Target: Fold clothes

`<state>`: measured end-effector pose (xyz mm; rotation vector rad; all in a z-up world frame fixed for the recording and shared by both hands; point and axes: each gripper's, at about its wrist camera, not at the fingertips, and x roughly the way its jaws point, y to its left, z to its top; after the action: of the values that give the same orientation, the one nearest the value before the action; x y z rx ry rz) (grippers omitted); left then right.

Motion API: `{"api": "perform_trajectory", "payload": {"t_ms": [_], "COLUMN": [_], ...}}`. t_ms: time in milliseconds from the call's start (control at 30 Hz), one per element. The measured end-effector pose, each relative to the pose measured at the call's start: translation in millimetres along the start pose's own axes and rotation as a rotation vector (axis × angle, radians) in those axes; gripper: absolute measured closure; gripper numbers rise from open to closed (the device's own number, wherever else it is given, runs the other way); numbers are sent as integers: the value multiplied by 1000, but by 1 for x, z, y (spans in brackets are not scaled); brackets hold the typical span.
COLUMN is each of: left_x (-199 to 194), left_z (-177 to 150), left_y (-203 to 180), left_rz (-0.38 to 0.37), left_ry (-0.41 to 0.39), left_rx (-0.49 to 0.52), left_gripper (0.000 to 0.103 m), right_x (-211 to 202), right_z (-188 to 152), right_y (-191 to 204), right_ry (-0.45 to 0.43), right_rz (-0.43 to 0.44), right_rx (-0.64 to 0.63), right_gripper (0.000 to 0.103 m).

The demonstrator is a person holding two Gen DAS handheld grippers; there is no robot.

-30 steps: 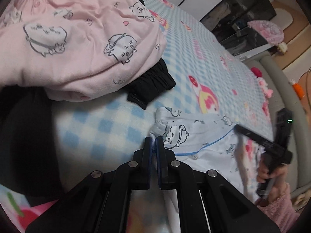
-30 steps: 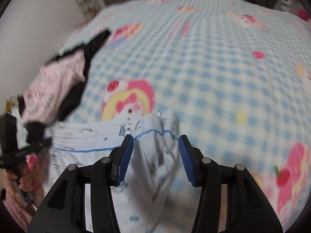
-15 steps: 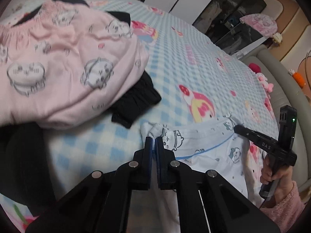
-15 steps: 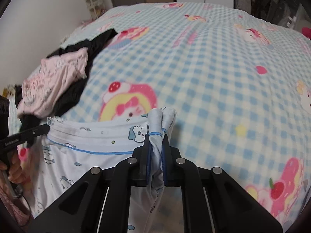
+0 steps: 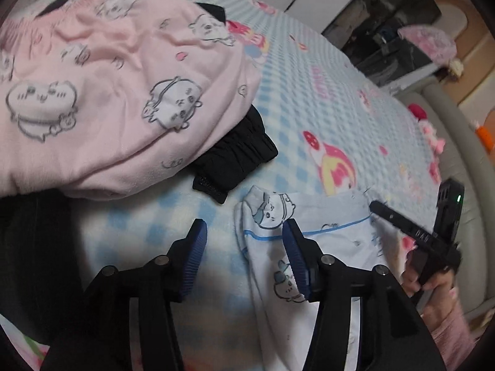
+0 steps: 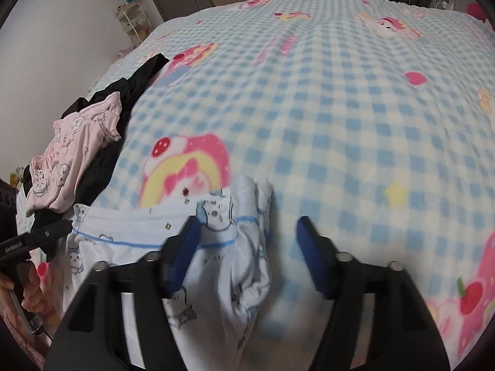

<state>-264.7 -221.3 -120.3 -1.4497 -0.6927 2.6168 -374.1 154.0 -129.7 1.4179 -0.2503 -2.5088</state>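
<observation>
A pale blue printed garment [image 5: 328,232] with a blue stripe lies at the near edge of the checked bedspread [image 5: 309,99]. My left gripper [image 5: 243,247] is open over its left corner, the cloth lying loose by the right finger. In the right wrist view the same garment [image 6: 216,247] has a bunched right corner between the spread fingers of my open right gripper [image 6: 247,247]. The other gripper [image 6: 34,241] shows at the left, held by a hand. In the left wrist view the right gripper [image 5: 411,232] shows at the right edge.
A pink printed garment [image 5: 102,86] sits piled on black clothes [image 5: 238,157] to the left, also visible as the pink garment [image 6: 71,151] in the right wrist view. The checked bedspread [image 6: 340,92] stretches far ahead. Dark furniture [image 5: 386,31] and a grey bed edge [image 5: 458,142] stand at the right.
Both grippers were shut on the pale blue garment's top corners half a second ago. Both have since opened and let the cloth drop onto the bed.
</observation>
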Motion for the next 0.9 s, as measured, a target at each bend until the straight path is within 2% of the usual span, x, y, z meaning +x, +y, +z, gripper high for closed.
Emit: {"api": "perform_trajectory", "payload": {"t_ms": [33, 67, 100, 133, 167, 200, 300, 533, 633, 667, 733, 800, 833, 867, 900], "left_x": [6, 12, 11, 11, 10, 9, 8, 3, 4, 20, 52, 88, 106, 122, 124], "left_z": [-1, -1, 1, 3, 6, 8, 15, 30, 37, 39, 43, 39, 37, 36, 38], "left_y": [-2, -4, -11, -19, -26, -33, -56, -107, -130, -142, -165, -178, -184, -188, -182], "left_rz": [36, 52, 35, 19, 3, -13, -62, -175, -222, -222, -217, -142, -104, -73, -81], "left_ry": [10, 25, 23, 21, 19, 18, 12, 0, -3, 17, 58, 123, 156, 186, 201], "left_rx": [10, 7, 18, 29, 40, 51, 84, 162, 194, 203, 224, 270, 293, 309, 280], "left_gripper": [53, 59, 70, 74, 81, 83, 97, 97, 96, 96, 96, 93, 89, 80, 78], "right_x": [9, 15, 22, 17, 13, 8, -31, -136, -156, -161, -151, -134, -117, -102, -86], "right_z": [1, 0, 0, -1, -3, -4, -8, -15, -16, -16, -19, -23, -28, -32, -36], "right_y": [0, 1, 2, 3, 4, 5, 3, -21, -50, -61, -87, -113, -126, -135, -144], "right_ry": [39, 57, 75, 63, 51, 40, -38, -191, -202, -204, -169, -118, -71, -34, 3], "right_rz": [15, 22, 29, 45, 61, 76, 105, 46, -17, -41, -94, -130, -153, -197, -241], "right_rx": [-6, -10, -14, -10, -6, -2, 5, 15, 61, 78, 138, 199, 238, 258, 278], "right_gripper": [34, 39, 46, 72, 86, 92, 94, 94, 94, 94, 94, 89, 82, 77, 77]}}
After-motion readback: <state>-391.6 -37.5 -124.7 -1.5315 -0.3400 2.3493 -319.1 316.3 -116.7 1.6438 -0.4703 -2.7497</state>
